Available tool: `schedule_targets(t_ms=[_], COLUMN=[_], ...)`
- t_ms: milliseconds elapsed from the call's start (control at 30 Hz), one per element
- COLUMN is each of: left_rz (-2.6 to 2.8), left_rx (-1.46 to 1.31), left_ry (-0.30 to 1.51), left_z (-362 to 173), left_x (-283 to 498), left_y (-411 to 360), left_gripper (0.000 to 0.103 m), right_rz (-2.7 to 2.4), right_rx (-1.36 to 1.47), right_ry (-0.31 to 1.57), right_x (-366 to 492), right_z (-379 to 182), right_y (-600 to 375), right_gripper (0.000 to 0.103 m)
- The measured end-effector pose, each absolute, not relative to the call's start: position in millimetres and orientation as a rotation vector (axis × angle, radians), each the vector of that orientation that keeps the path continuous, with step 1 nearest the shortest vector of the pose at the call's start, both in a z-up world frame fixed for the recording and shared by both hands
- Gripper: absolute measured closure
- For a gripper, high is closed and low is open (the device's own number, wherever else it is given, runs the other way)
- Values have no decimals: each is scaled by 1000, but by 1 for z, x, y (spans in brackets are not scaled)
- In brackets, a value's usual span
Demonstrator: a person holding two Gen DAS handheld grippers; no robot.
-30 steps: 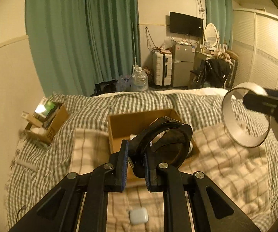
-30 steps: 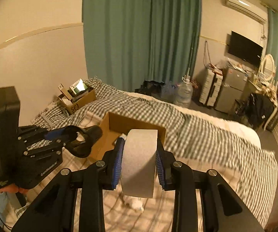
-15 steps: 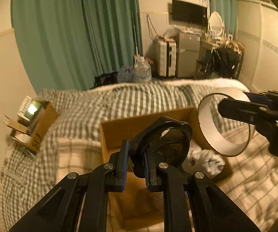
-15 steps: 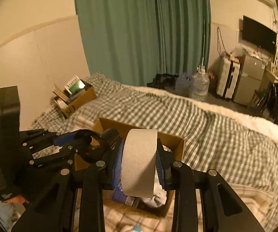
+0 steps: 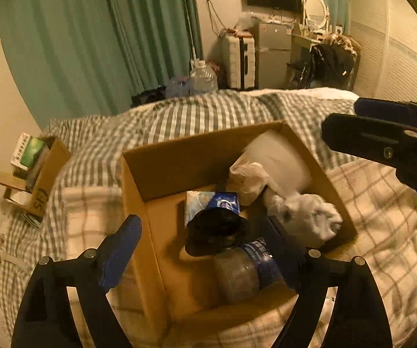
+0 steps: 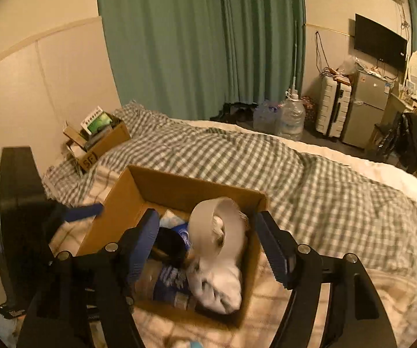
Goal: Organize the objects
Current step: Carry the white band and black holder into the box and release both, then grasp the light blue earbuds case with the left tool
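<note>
An open cardboard box (image 5: 162, 168) (image 6: 115, 203) sits on the bed. Inside lie a black ring-shaped object (image 5: 215, 230) (image 6: 169, 242), a wide white tape roll (image 5: 278, 156) (image 6: 217, 226), a white glove (image 5: 307, 220) (image 6: 223, 287), a blue-labelled jar (image 5: 246, 272) (image 6: 167, 281) and a blue packet (image 5: 211, 201). My left gripper (image 5: 204, 245) is open and empty just above the black ring. My right gripper (image 6: 208, 245) is open and empty above the tape roll; it also shows in the left wrist view (image 5: 382, 136).
The bed has a green checked duvet (image 6: 237, 159) and a beige plaid blanket (image 5: 382, 203). A smaller cardboard box (image 5: 38, 179) (image 6: 101, 139) with packets stands by the wall at left. Green curtains, water bottles (image 6: 291, 119), a suitcase and a fridge stand beyond the bed.
Both grippers moved down over the box and opened. The black ring left the left gripper and the tape roll left the right gripper; both now lie in the box.
</note>
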State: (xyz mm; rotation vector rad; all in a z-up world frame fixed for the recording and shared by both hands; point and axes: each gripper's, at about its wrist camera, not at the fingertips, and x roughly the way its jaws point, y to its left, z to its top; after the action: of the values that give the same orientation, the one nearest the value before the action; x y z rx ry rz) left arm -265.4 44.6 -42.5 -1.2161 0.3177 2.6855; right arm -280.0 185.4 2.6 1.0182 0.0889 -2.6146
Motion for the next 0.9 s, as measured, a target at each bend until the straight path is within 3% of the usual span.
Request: schedule_targets(t_ms=[233, 533, 733, 900], left_rz=[2727, 2794, 2808, 2829], left_rx=[-1143, -959, -922, -945], left_ry=[257, 215, 203, 166], left_z=[13, 82, 78, 49], left_x=[-214, -131, -88, -75], left_y=[28, 5, -9, -17], left_gripper=[10, 0, 0, 0], right_rz=[-2732, -2819, -2831, -2868], right_rx=[995, 911, 875, 879], right_ry=[169, 233, 247, 224], right_x=[-220, -123, -73, -55], right_z=[66, 134, 129, 82], right_y=[207, 208, 194, 187], right_gripper=[32, 15, 8, 7])
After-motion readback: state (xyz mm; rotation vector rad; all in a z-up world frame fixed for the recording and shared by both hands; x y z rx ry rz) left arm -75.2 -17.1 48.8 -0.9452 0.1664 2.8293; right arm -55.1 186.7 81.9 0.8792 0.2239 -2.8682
